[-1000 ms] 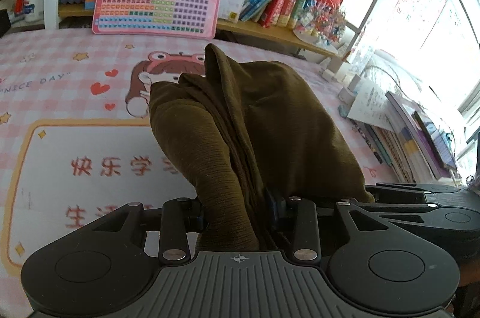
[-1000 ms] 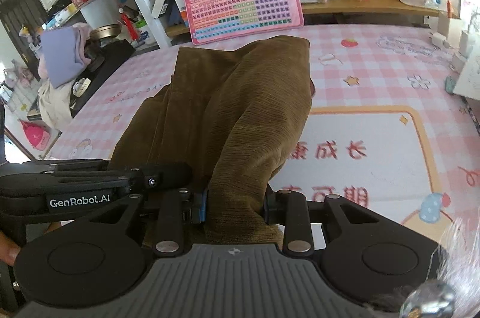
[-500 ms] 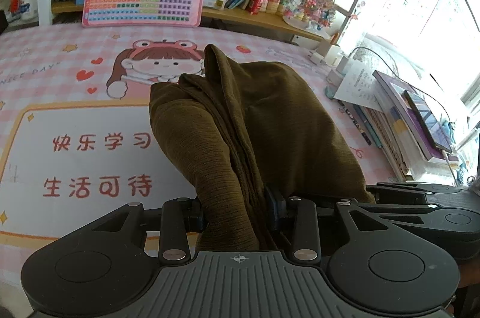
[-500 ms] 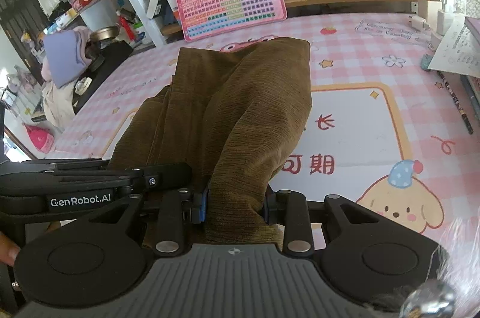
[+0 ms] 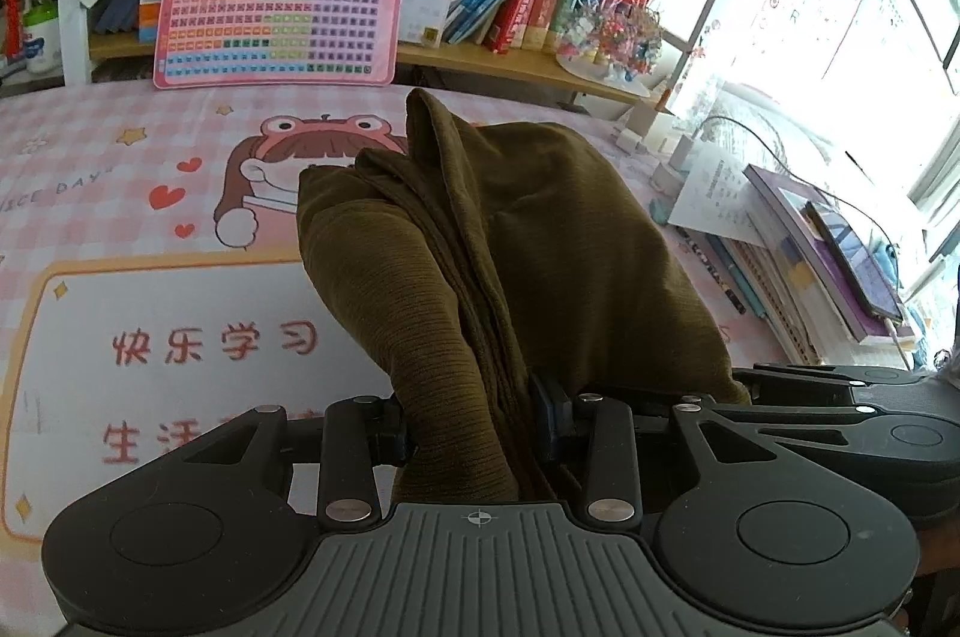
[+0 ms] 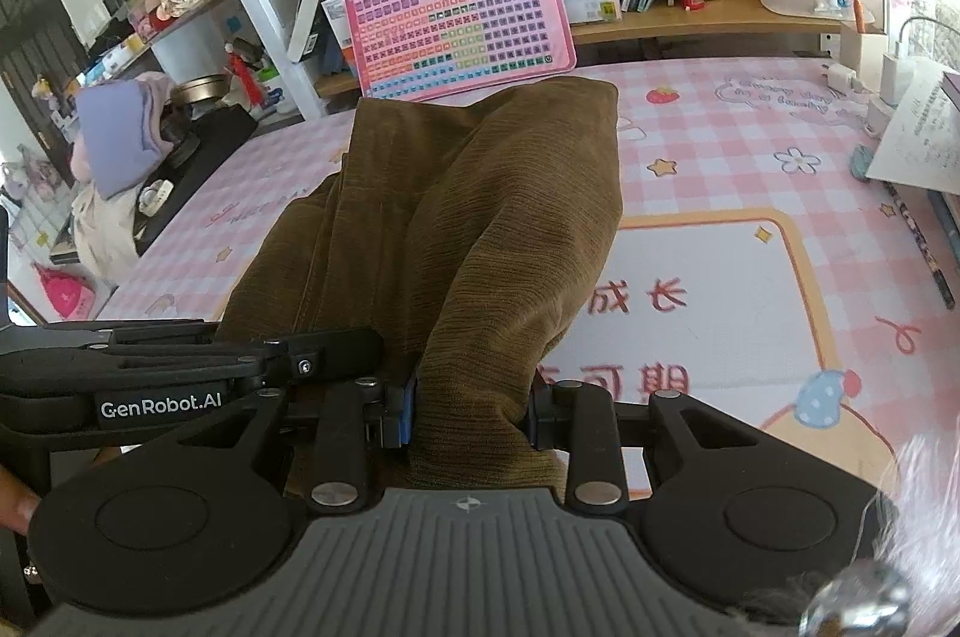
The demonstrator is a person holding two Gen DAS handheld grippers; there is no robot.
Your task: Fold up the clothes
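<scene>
Both tongs have kept their grip over the last second, while the view has tilted back down, so the cartoon girl on the pink checked mat (image 5: 120, 193) sits half behind the cloth again. On the left, the left tongs (image 5: 474, 433) pinch a bunched fold of the olive-brown ribbed garment (image 5: 540, 241), which rises ahead of them in a draped mound above the worktop. Just to their right, the right tongs (image 6: 471, 415) are likewise clamped on the same garment (image 6: 480, 217), the two tools side by side. Behind, a pink keyboard toy (image 6: 462, 18) leans against the bookshelf (image 6: 690, 18). Stacked books (image 5: 840, 277) lie at the far right edge.
</scene>
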